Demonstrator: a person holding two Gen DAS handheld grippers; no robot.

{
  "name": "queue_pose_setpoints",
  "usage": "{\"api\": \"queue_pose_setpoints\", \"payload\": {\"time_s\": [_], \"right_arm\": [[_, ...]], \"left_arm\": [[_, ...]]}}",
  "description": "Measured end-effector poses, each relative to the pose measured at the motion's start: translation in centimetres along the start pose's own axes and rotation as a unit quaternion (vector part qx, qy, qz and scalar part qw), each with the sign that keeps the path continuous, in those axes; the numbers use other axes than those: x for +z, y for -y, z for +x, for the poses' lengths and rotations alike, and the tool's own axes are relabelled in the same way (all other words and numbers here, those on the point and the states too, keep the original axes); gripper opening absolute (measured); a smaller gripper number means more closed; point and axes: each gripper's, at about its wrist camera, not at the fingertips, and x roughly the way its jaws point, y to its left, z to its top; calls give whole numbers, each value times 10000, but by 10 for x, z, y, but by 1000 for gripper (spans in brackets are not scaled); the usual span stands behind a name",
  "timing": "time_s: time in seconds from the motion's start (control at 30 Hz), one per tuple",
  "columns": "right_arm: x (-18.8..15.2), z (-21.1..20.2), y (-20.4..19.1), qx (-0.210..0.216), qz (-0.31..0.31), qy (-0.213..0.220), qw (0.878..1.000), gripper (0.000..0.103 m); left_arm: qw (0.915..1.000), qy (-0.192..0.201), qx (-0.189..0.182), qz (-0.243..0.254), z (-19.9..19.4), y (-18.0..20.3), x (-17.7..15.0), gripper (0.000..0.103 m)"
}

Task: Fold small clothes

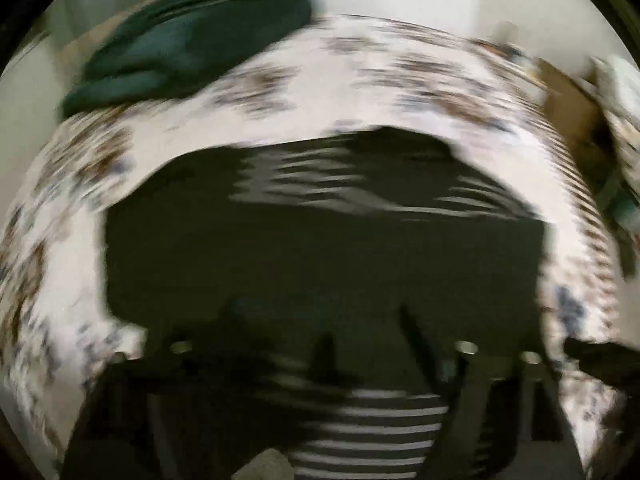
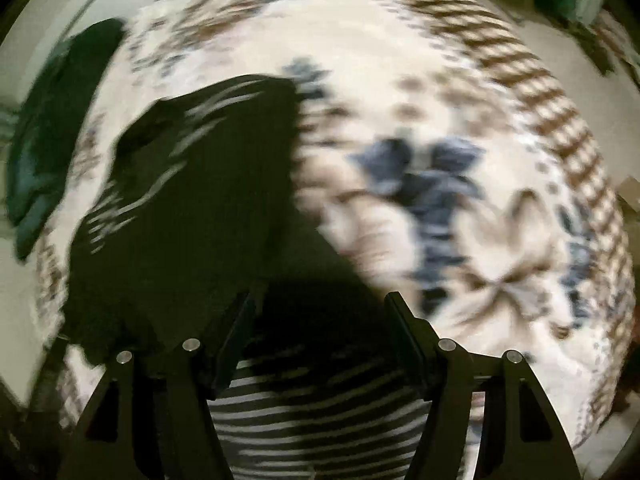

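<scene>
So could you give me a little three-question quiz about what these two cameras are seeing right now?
1. True or false: the dark garment with thin white stripes lies on a white cloth printed with brown and blue flowers.
2. Which colour is the bundled fabric at the cloth's far left edge? A) red B) dark green C) yellow
3. In the right wrist view, do the right gripper fingers stand apart or pressed together?

Key
1. True.
2. B, dark green.
3. Apart; striped garment shows in the gap, but the pads do not press on it.
</scene>
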Motion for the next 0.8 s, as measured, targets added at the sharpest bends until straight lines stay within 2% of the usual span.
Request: {"api": "queue_pose_setpoints", "payload": {"time_s": [0.07,0.13,0.27,0.37,0.43,0.47,0.53,0.57,0.67,0.8], "right_arm": [[-1,5,-33,316,-310,-96,9990,69],[-6,17,-77,629,-670,-255,9954,69],[-13,66,-176,1069,-1315,-487,9843,69],[-16,119,-226,890,-1402,-714,9835,69],[-16,148,-243,724,-1373,-916,9836,69],[-18,157,-250,592,-1369,-883,9849,64],[-22,154,-256,602,-1368,-693,9863,16],[-24,152,-258,657,-1405,-736,9852,5],[-27,130,-254,805,-1462,-487,9848,4],[-22,85,-239,912,-1470,-176,9848,3]], "left_arm": [[9984,-42,469,-306,5,-45,-10,80],[9931,-135,948,-677,8,-92,-24,80],[9760,-456,1675,-1315,12,-168,-56,80],[9652,-601,2033,-1528,10,-207,-78,80],[9614,-651,2161,-1571,9,-220,-88,80],[9601,-681,2210,-1573,8,-226,-92,80],[9588,-718,2237,-1595,8,-234,-99,80],[9587,-728,2224,-1615,8,-235,-101,80],[9601,-776,2120,-1648,10,-234,-99,80],[9662,-716,1895,-1597,9,-223,-88,80]]}}
